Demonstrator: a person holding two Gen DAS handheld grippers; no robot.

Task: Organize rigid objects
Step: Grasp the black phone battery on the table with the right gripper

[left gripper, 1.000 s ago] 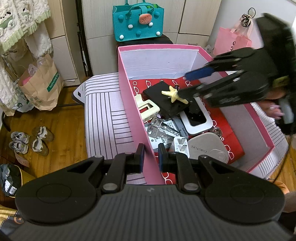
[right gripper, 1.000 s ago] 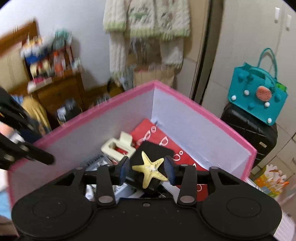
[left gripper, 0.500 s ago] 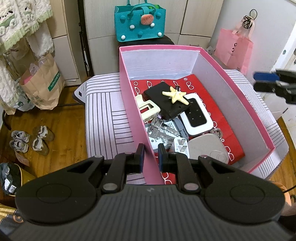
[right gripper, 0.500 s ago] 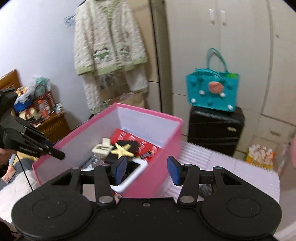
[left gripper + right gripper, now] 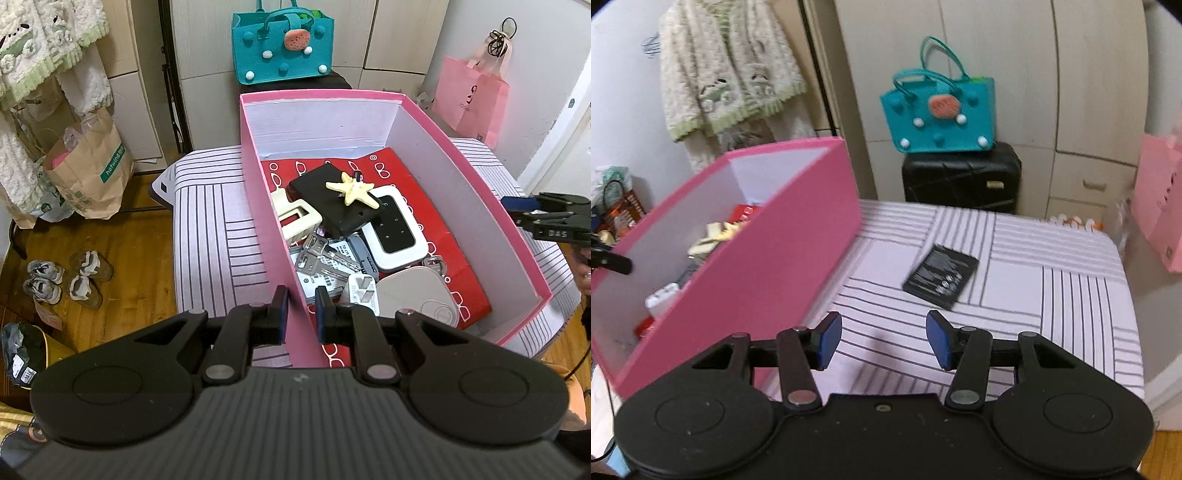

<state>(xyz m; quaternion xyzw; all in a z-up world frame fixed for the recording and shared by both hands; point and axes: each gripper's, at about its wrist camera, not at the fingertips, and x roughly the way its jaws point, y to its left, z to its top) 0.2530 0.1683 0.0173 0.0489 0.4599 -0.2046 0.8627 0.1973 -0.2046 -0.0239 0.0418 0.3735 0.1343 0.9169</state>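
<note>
1. Blue-padded and empty, the right claw (image 5: 883, 339) had its jaws opening, with only striped cloth showing between them.
2. Just ahead of it and slightly to its right, a flat black battery-like slab (image 5: 941, 275) lay on the striped surface (image 5: 1052, 295), apart from everything else and, by my reading, the next thing to collect.
3. To that claw's left stood the pink box (image 5: 798, 258), its outer wall close beside the left finger.
4. Inside the box, a yellow starfish (image 5: 352, 188) rested on a black case (image 5: 325, 206), which leaned on a white device (image 5: 395, 229); keys (image 5: 325, 258) and a cream clip (image 5: 295, 218) lay nearer the left claw.
5. The left claw (image 5: 301, 314) was clamped narrowly on the box's near wall, one pad on each side of the pink card.
6. Risks, as I judged them:
   - The slab was thin and flat on soft cloth, so the pads might have slid over it or pinched the fabric instead.
   - It lay skewed to the jaws, so closing without squaring up could have spun it away.
   - A swing toward the box could have struck the wall and tugged it against the left claw's grip.
   - Dropping the slab onto the leaning pile might have tipped the starfish off.
</note>
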